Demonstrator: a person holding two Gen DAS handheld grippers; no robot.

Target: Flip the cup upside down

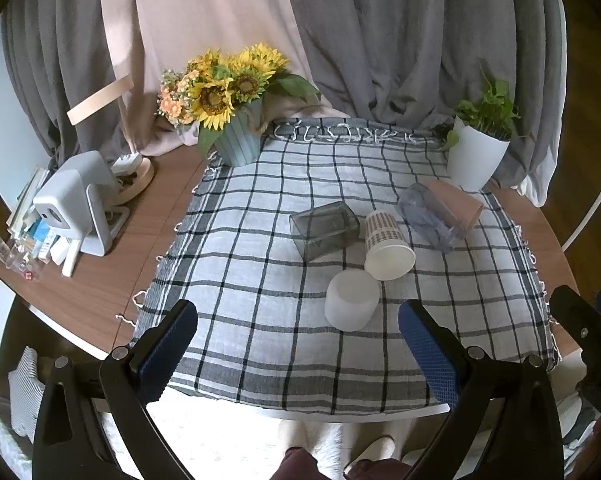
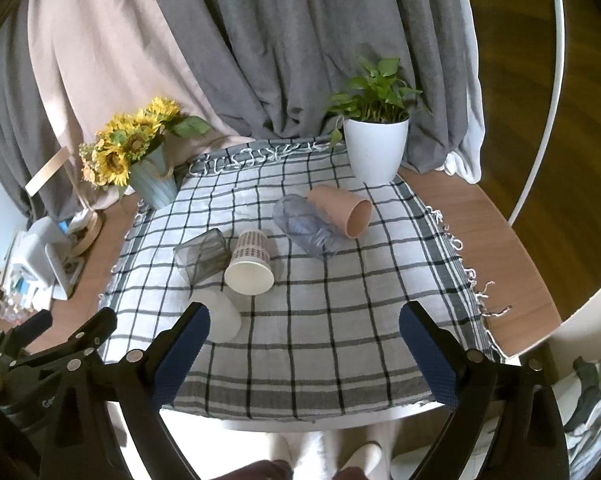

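Observation:
Several cups lie on a checked cloth (image 1: 260, 320). A frosted white cup (image 1: 351, 299) stands upside down nearest me; it also shows in the right wrist view (image 2: 220, 314). A patterned paper cup (image 1: 387, 245) (image 2: 250, 256), a smoky square cup (image 1: 324, 229) (image 2: 201, 255), a clear bluish cup (image 1: 432, 216) (image 2: 305, 220) and a pink cup (image 1: 458, 200) (image 2: 345, 209) lie on their sides. My left gripper (image 1: 298, 340) is open and empty, short of the white cup. My right gripper (image 2: 304, 344) is open and empty above the cloth's near part.
A sunflower pot (image 1: 236, 136) (image 2: 152, 182) stands at the cloth's back left, a white plant pot (image 1: 474, 156) (image 2: 374, 150) at the back right. A white device (image 1: 80, 200) and clutter sit on the wooden table (image 1: 100, 280) at left. Curtains hang behind.

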